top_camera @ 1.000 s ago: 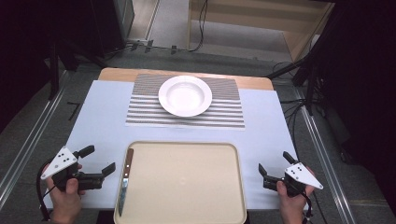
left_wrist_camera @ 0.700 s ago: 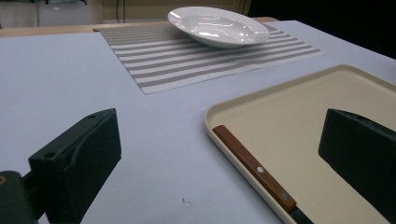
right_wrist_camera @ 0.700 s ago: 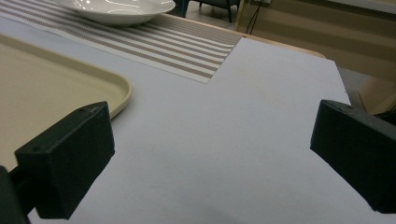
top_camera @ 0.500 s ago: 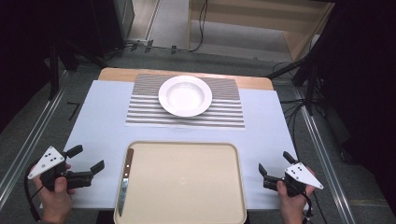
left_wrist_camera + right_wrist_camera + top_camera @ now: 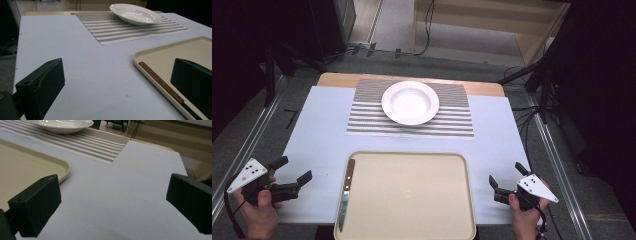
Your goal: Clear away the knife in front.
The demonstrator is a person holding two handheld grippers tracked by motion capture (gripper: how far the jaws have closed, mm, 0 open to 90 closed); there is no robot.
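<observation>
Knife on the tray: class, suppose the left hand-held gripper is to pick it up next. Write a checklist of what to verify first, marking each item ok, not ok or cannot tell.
1. Left hand-held gripper open and holding nothing: ok.
2. Wooden-handled knife lies flat along the left edge of the beige plastic tray: ok.
3. Nothing lies on the knife's brown handle: ok.
4. Bare table between gripper and knife: ok.
5. Right hand-held gripper open, apart from the tray's right side: ok.
6. Room under the handle for a jaw: cannot tell.

Left gripper (image 5: pixel 291 170) jaws wide apart, right gripper (image 5: pixel 507 176) apparently likewise, both hand-held low
</observation>
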